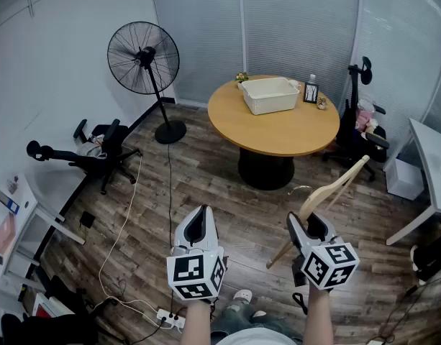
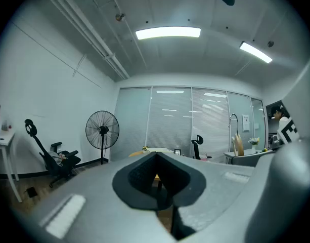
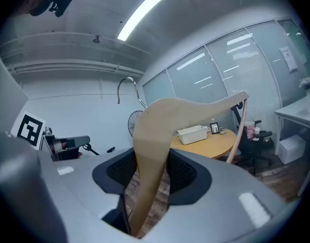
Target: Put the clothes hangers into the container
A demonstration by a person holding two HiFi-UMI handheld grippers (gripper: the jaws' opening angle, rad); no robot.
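Nearest you, the hanger point(image 1: 334, 187) sits in your right tool point(image 1: 311, 227). The right gripper view shows the two dark pads point(image 3: 182, 172) pinching one pale wooden arm of it from either side. That arm passes down below the pads and rises above them to the bend. There the other arm sweeps off to the right and its metal hook point(image 3: 126, 88) curls up to the left. From your head view the hanger slants from low near your right wrist up and away to the right. It hangs over the wood floor point(image 1: 206, 192) and touches nothing but the tool.

Your left tool point(image 1: 198, 226) is level with the right one and just beside it. Its pads point(image 2: 139, 178) are pressed together at the tips and nothing is held between them. Only a thin slit shows lower down.

Farther on, well apart from both tools, stands the round bench point(image 1: 278, 134). The white container point(image 1: 269, 95) sits on its far side. Next to the container are a small frame point(image 1: 311, 92) and a bottle point(image 1: 311, 80). The hanger is still far short of the container.

To the left of the bench stands a fan point(image 1: 143, 57). An office chair point(image 1: 98, 149) is tipped back near the left wall.
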